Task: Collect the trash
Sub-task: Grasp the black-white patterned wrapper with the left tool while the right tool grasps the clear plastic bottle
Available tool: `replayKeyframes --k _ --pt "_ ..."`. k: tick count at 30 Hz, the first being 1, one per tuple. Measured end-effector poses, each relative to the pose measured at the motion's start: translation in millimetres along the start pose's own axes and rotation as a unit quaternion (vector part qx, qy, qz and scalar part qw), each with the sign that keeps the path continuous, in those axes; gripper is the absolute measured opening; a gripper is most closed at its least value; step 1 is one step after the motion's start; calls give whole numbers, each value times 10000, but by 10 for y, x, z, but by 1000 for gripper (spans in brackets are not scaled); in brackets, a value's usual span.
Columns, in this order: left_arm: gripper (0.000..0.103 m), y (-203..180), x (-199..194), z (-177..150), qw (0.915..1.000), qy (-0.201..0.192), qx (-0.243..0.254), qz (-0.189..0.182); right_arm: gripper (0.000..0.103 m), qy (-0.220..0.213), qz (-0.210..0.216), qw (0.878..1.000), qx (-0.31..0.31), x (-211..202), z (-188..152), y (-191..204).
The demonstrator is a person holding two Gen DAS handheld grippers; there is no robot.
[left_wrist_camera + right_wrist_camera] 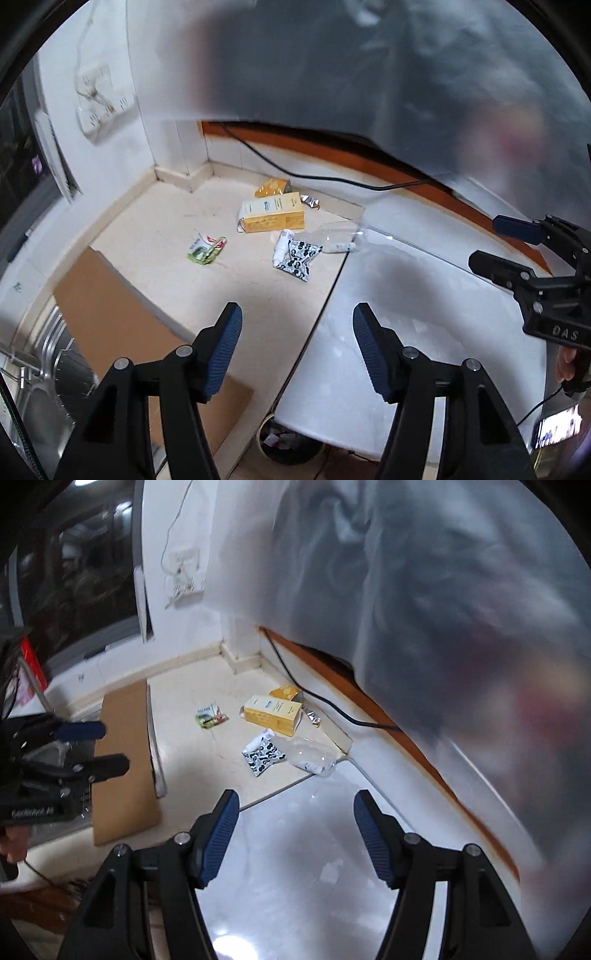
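Both claws stand apart and empty, left gripper (297, 345) and right gripper (291, 829) poised over the counter (258, 295). Beyond, litter waits: a patterned pouch (297, 258), a clear bottle (310, 757), a yellow carton (273, 217). Overhead billows what may be the trash bag (406, 74).

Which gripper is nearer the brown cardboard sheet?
Left. The left gripper hangs by the cardboard sheet's edge; the right gripper is further off to the side, over the glossy white surface.
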State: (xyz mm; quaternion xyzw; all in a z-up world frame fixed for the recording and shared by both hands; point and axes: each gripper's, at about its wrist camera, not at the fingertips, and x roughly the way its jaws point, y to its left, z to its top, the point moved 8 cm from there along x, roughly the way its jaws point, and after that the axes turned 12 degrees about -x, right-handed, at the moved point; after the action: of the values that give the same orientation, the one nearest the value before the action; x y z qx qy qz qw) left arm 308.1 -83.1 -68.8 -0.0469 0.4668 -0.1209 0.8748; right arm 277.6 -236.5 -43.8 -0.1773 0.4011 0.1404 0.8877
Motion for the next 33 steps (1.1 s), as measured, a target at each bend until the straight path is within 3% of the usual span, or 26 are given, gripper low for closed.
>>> replayKeyframes --k 5,9,14,23,27,33 --pt "59 -46 669 178 9993 304 -146 129 65 235 454 9978 -426 715 138 -195" --pt "48 -18 1141 272 9978 541 -208 320 65 381 722 9946 -638 1301 214 -230" --pt "47 118 1509 300 9942 842 -494 459 65 534 1023 9907 -723 1975 318 -214" --pt "47 167 1710 334 9929 918 -482 578 65 1030 1222 9794 -1236 2545 188 -73" --pt "47 116 1787 326 9934 943 -346 547 65 1224 1063 9747 -1540 2616 44 -30" --pt "47 -27 2037 274 9929 1098 -92 438 62 1306 1302 9752 -1223 2618 -144 -94"
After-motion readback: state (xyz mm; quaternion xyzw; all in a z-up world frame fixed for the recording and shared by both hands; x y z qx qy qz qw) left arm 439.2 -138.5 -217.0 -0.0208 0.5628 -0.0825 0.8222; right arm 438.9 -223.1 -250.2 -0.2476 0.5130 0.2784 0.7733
